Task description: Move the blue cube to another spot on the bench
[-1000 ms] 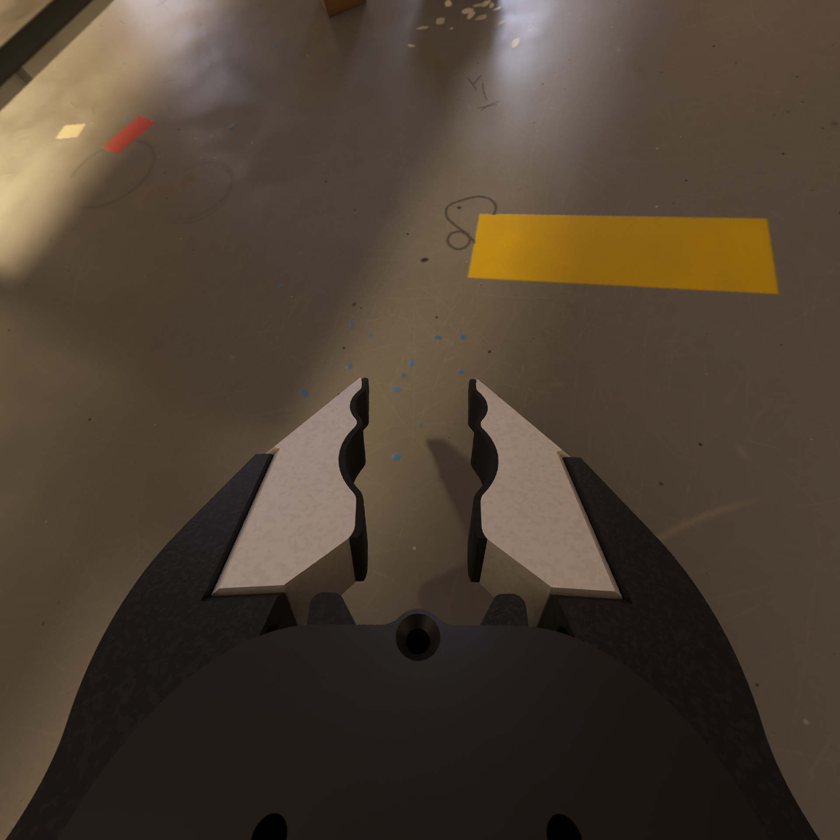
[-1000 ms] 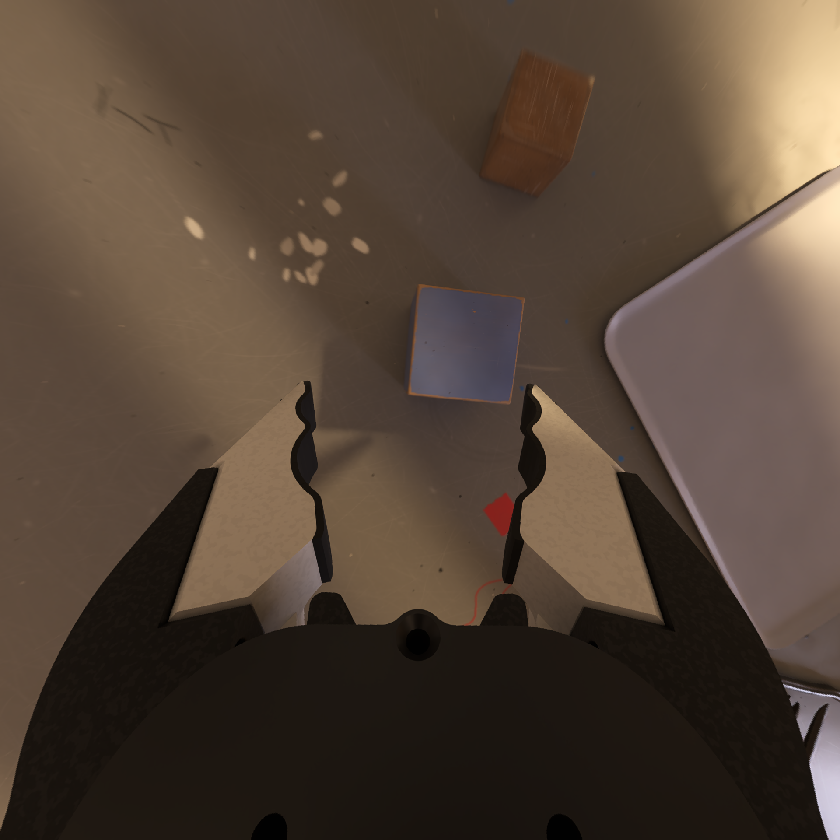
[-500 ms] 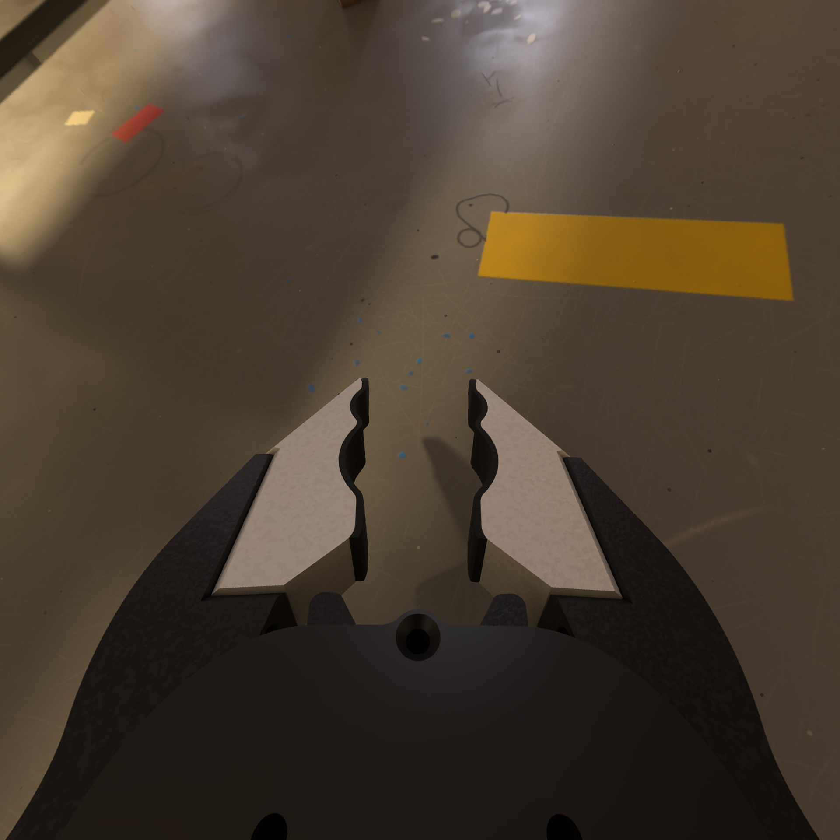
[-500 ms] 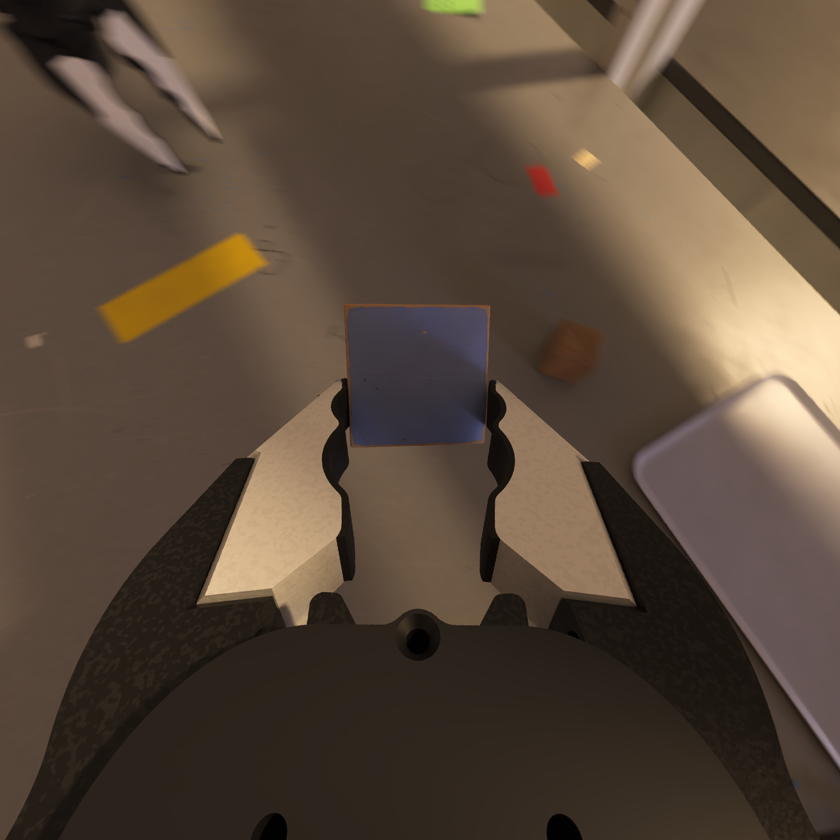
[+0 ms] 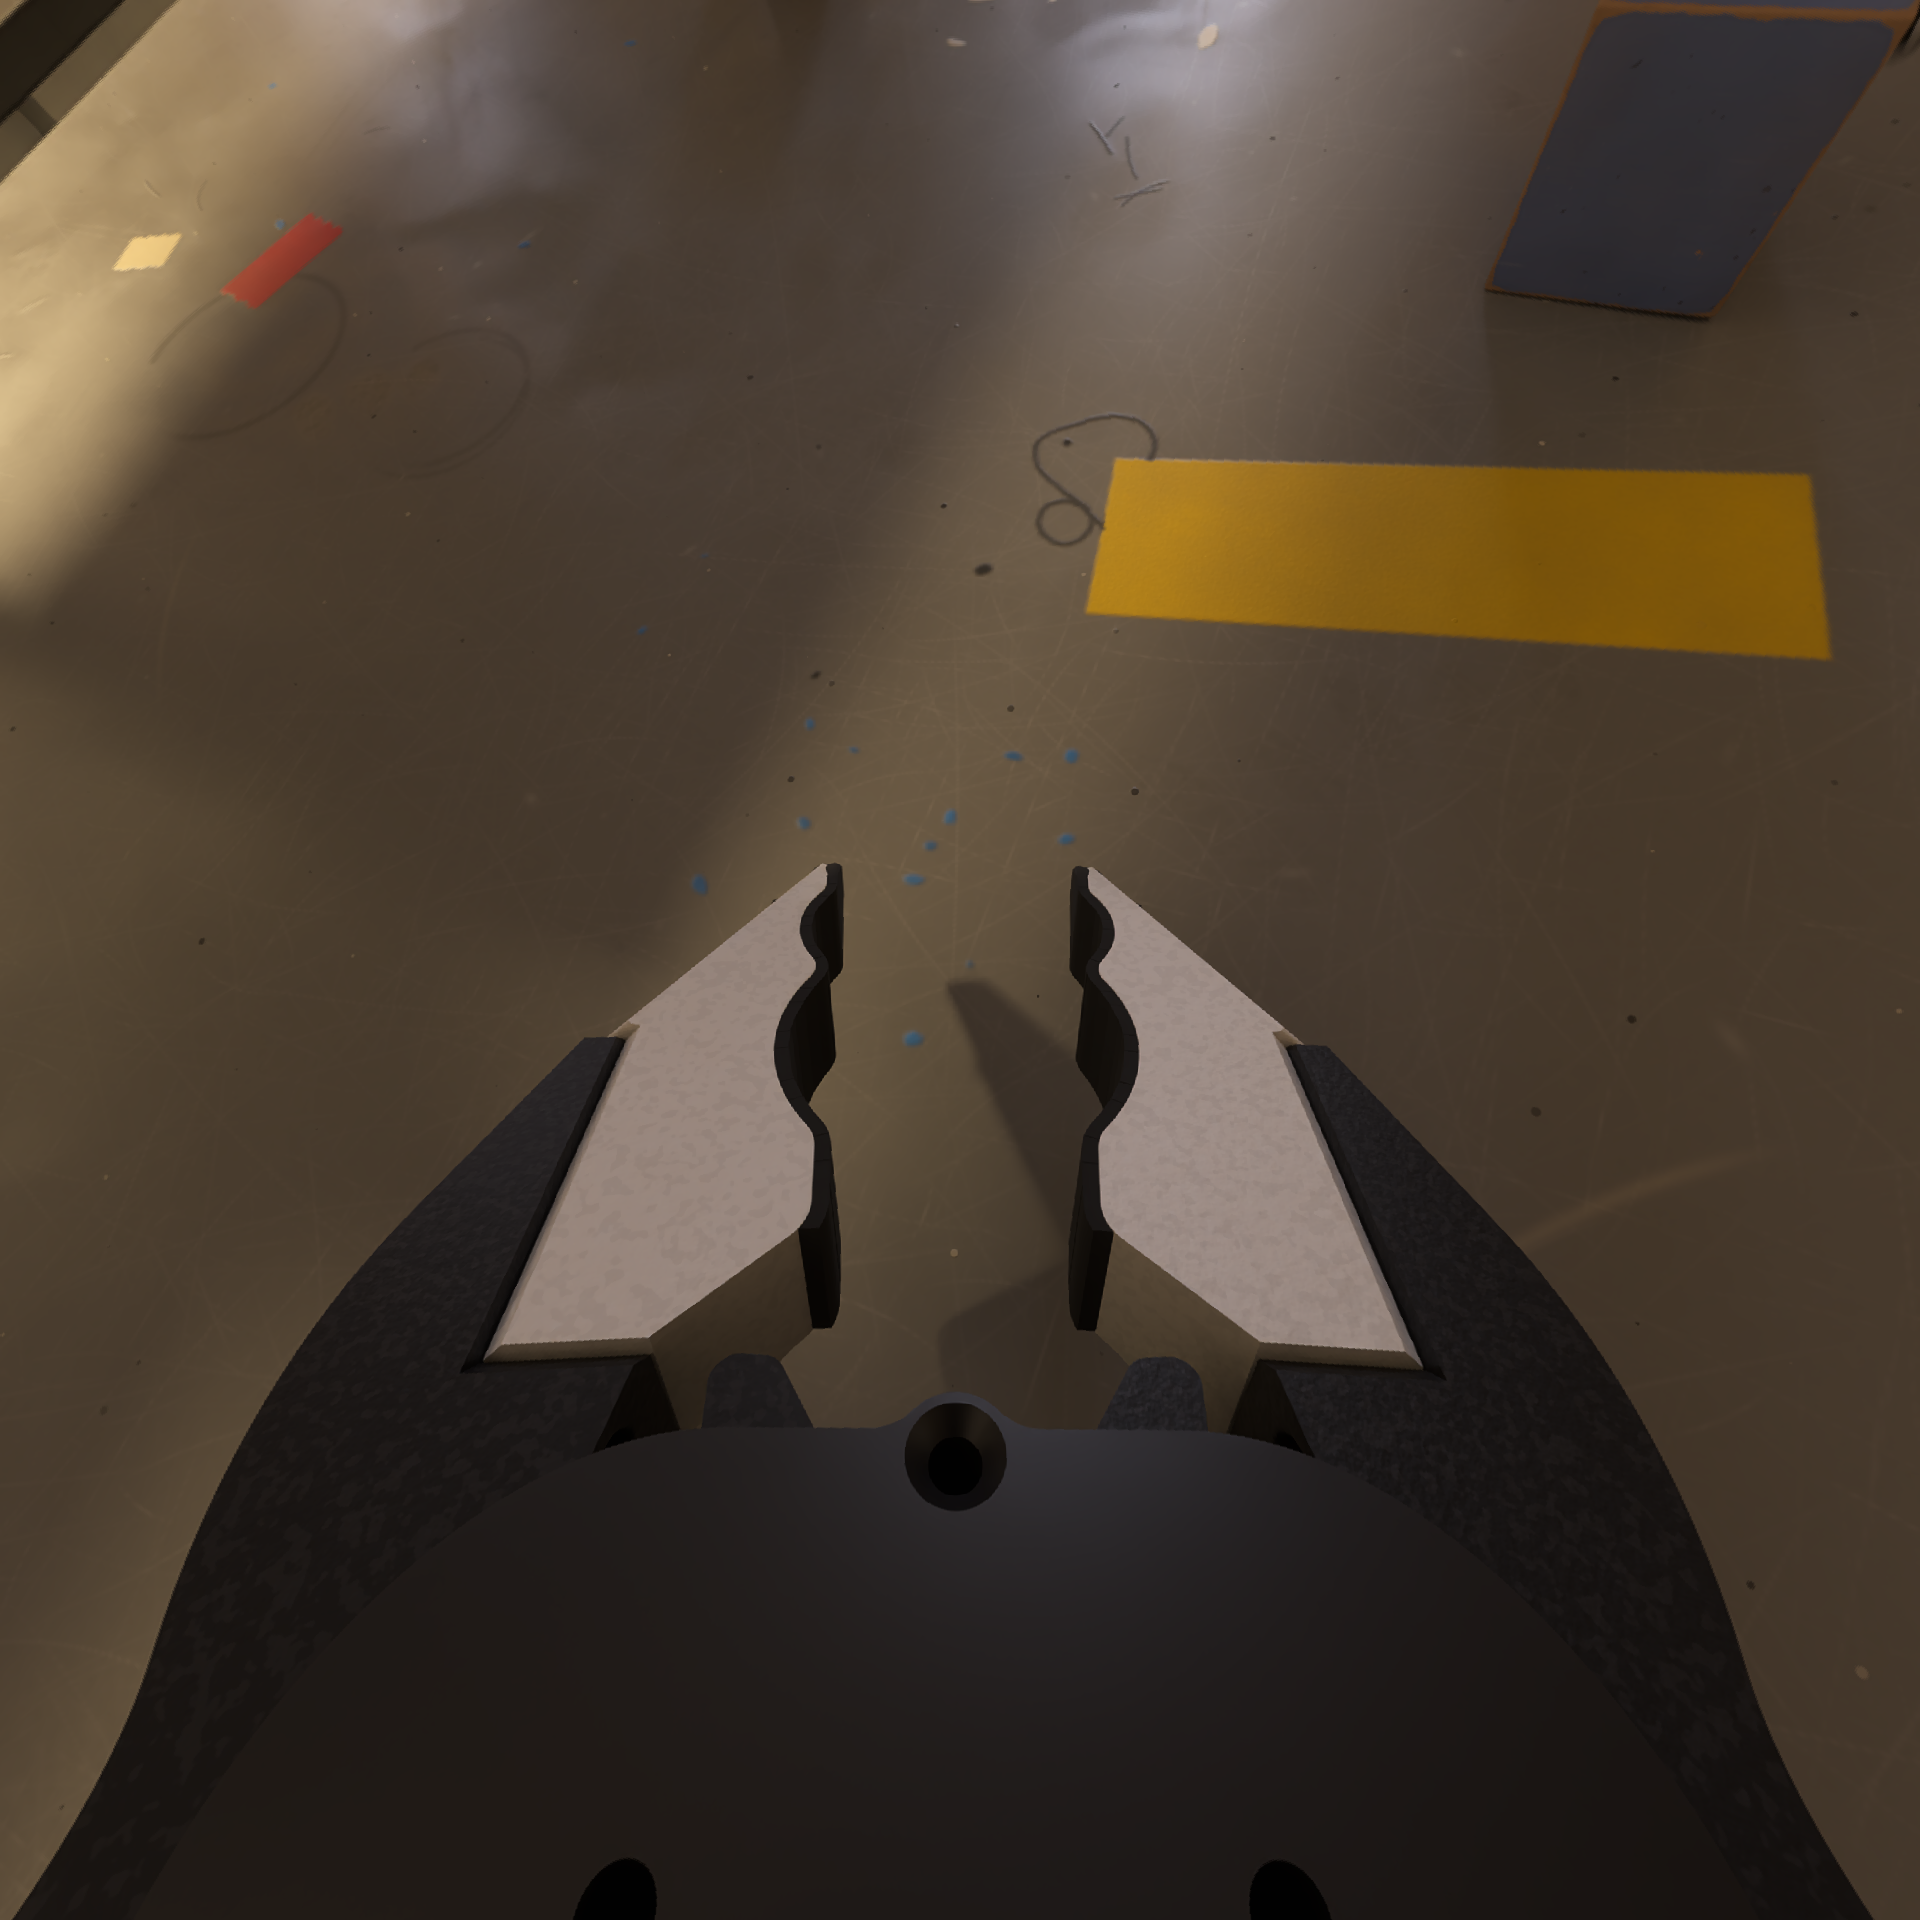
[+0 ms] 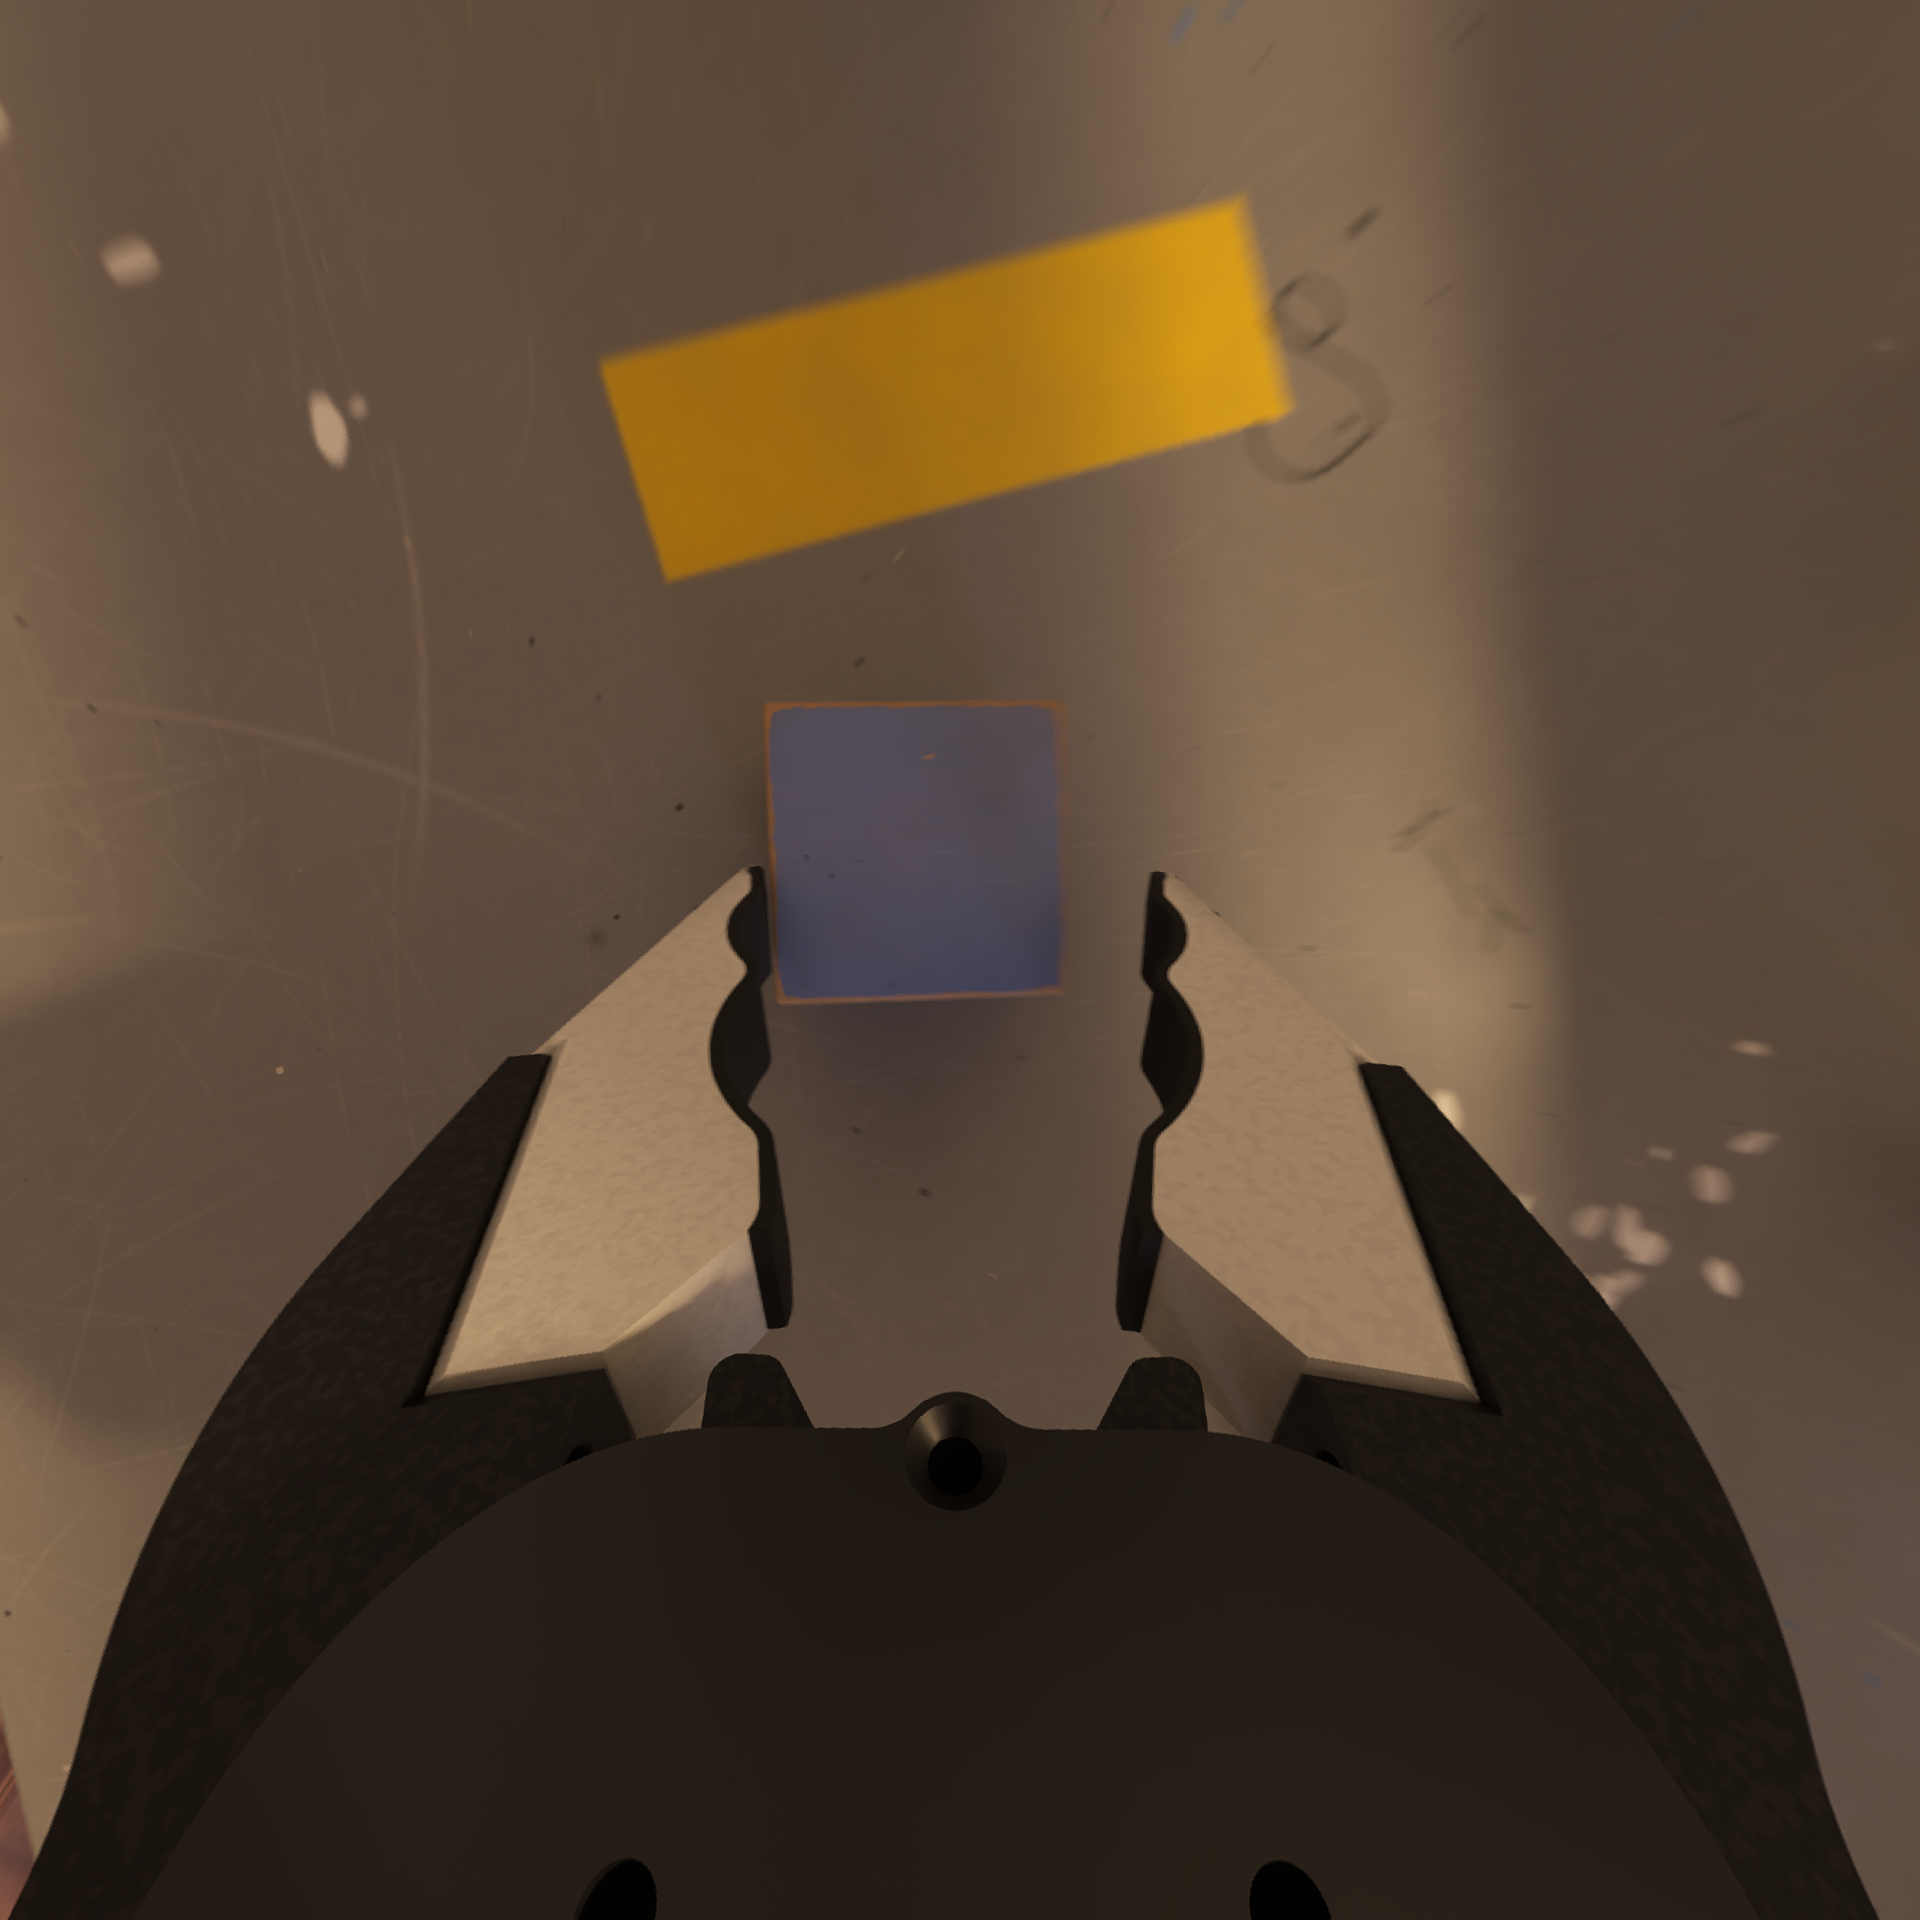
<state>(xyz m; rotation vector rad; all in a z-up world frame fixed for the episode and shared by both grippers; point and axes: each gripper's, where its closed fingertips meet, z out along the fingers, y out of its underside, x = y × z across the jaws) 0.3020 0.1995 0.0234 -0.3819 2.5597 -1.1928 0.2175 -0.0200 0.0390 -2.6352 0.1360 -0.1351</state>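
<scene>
The blue cube (image 6: 914, 847) has thin orange edges and rests on the bench just short of a yellow tape strip (image 6: 940, 384). My right gripper (image 6: 951, 878) is open above it. The left fingertip lies along the cube's left edge, and a clear gap shows between the cube and the right fingertip. The cube also shows in the left wrist view (image 5: 1683, 156) at the top right, standing on the bench beyond the yellow strip (image 5: 1455, 556). My left gripper (image 5: 954, 873) is open and empty, low over the bench, well short of the cube.
Red tape (image 5: 281, 260) and a small pale patch (image 5: 148, 252) lie at the far left. White paint flecks (image 6: 1662, 1226) and blue specks (image 5: 935, 831) mark the bench. A dark edge (image 5: 42, 62) runs at the top left.
The right gripper shut on the cube, carried it over beside the yellow strip, and its jaws are now wider than the cube. The cube has entered the left wrist view. The left gripper barely moved.
</scene>
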